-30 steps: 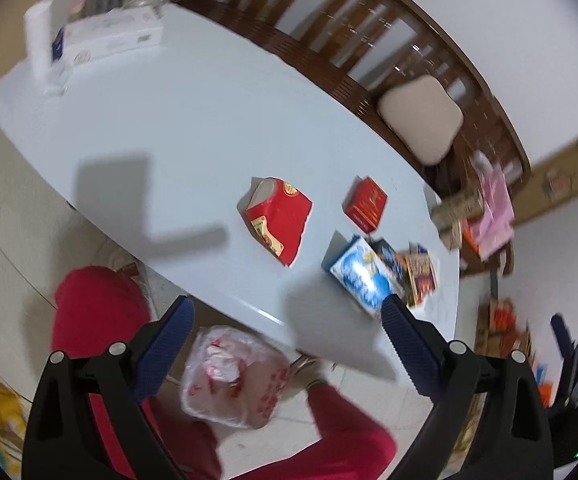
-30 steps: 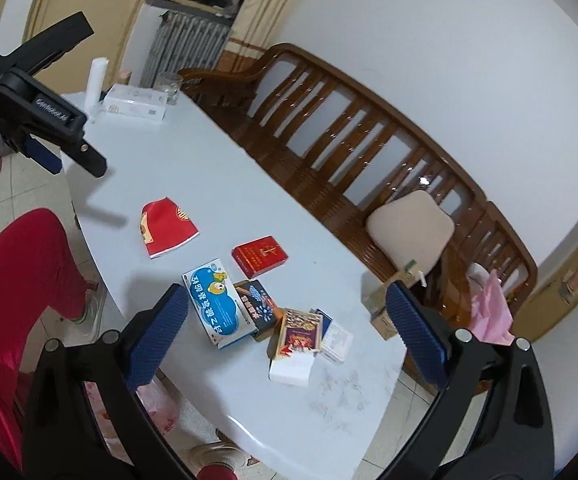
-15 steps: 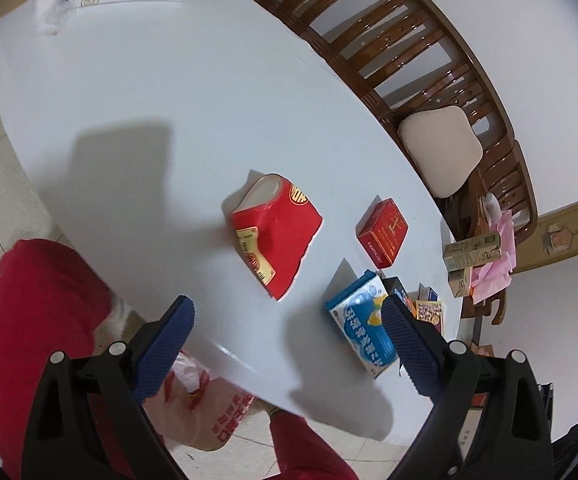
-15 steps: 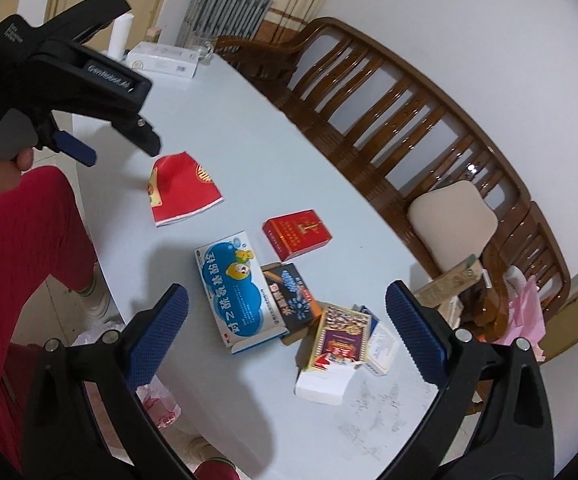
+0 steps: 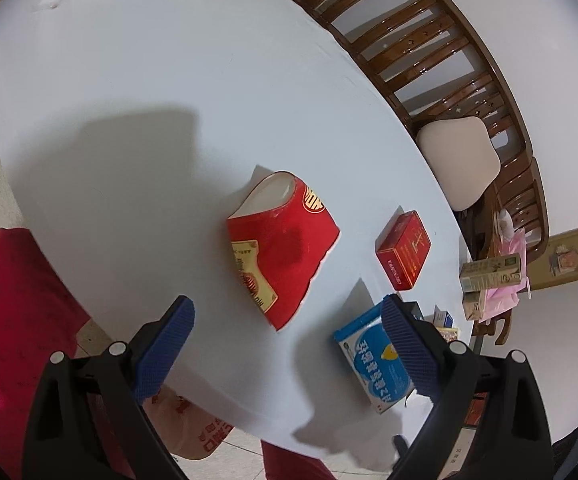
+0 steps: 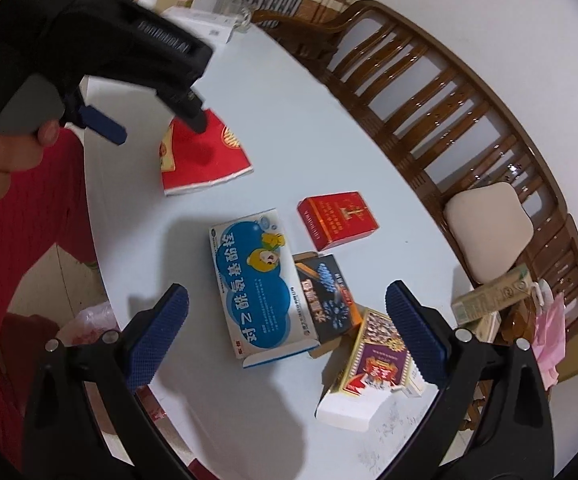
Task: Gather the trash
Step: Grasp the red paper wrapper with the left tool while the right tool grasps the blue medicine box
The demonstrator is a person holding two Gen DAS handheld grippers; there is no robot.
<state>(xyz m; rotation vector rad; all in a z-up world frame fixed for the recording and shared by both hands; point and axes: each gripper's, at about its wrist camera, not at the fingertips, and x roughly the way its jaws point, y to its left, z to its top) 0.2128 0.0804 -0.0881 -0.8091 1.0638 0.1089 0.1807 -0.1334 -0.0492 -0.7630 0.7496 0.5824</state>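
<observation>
Step in hand looks like approach: the left tool (image 5: 287,322), wide open and empty, hangs over the torn red carton (image 5: 285,240) at frame centre on the worktop (image 5: 169,80). Next: lower and close on it. The right tool (image 6: 287,326) gapes empty too.

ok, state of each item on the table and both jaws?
left gripper: jaws open, empty, above the red carton
right gripper: jaws open, empty
red carton: flattened, torn open, lying flat
red pack: closed, flat
blue-and-white box: flat, end flap open
plastic bag: below the table edge
</observation>
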